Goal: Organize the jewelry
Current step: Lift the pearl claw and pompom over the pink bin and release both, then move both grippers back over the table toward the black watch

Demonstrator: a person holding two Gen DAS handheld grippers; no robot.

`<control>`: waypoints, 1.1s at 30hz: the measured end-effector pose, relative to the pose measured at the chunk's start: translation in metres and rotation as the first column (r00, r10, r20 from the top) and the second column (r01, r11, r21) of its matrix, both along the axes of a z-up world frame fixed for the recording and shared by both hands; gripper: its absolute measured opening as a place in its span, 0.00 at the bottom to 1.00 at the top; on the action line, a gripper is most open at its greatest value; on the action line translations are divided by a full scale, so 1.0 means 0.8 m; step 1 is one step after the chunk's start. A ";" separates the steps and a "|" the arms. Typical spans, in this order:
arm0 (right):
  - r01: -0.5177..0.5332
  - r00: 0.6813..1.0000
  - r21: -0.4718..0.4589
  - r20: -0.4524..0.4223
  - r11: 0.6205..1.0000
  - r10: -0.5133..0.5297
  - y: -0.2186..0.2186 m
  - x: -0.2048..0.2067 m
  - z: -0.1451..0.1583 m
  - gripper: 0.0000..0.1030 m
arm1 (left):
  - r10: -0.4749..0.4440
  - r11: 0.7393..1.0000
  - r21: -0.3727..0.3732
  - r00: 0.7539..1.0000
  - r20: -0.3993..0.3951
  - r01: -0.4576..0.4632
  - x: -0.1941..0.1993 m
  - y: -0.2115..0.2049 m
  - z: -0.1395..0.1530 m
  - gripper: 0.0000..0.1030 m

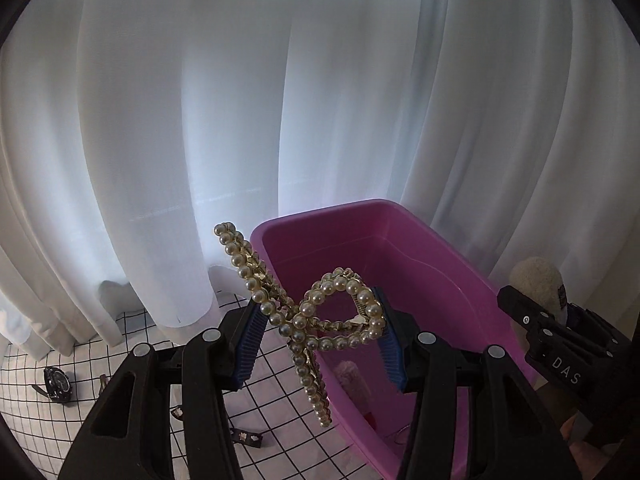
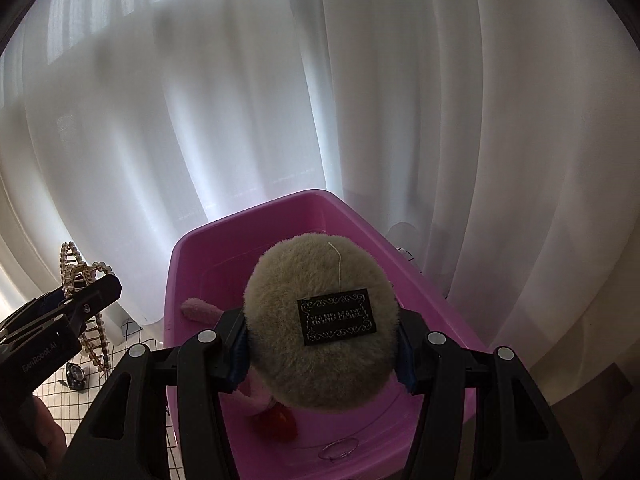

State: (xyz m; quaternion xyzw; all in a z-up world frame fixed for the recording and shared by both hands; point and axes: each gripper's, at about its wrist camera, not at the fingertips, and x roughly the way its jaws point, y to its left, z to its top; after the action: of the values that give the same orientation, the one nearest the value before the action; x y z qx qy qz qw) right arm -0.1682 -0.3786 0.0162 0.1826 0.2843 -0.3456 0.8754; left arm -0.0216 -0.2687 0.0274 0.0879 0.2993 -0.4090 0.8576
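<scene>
left tool [image 1: 320, 332]: clamped on a pearl hair claw [image 1: 296, 320], blue pads [image 1: 250, 340] pressing it from both sides; the claw sits above the near left rim of the pink tub [image 1: 436, 276].
right tool [image 2: 322, 340]: closed around a round beige fluffy piece [image 2: 320, 320] with a black tag [image 2: 338, 317], held over the tub's inside.
only in the left view: the claw's crossed loop shape close up; small dark pieces [image 1: 248, 438] on the cloth below the tool; the right tool's side with its fluffy piece at the right edge.
only in the right view: the tag face, with fine pale print too small to be sure of; in the tub, a pink fuzzy item [image 2: 200, 308], a red thing [image 2: 280, 424] and a thin wire ring [image 2: 338, 450] on its floor; a person's hand [image 2: 36, 440] at the lower left under the left tool.
in both views: a black watch [image 1: 58, 384] lying on the cloth, left of the tub.
surface: tabletop under a white cloth with a black grid [image 1: 276, 364]; the tub stands on it.
room: white sheer curtains [image 1: 200, 120] hang in folds right behind the tub, lit from behind.
</scene>
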 end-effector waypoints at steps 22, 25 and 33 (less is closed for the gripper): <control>-0.038 0.987 0.155 -0.147 0.987 0.062 -0.060 0.031 -0.074 0.56 | 0.011 0.989 0.147 0.999 -0.039 -0.005 0.004 -0.088 -0.054 0.43; -0.031 0.986 0.165 -0.155 0.986 0.057 -0.066 0.033 -0.074 0.59 | 0.013 0.986 0.164 0.999 -0.035 -0.007 0.003 -0.090 -0.056 0.46; -0.021 0.988 0.172 -0.148 0.985 0.047 -0.072 0.029 -0.070 0.61 | 0.034 0.985 0.168 0.999 -0.013 -0.032 0.003 -0.090 -0.055 0.78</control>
State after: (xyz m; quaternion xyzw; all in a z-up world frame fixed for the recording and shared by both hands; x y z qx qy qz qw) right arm -0.1454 -0.4362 -0.0398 0.2250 0.3815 -0.3180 0.8383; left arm -0.0193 -0.3405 -0.0163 0.1515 0.3410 -0.3687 0.8514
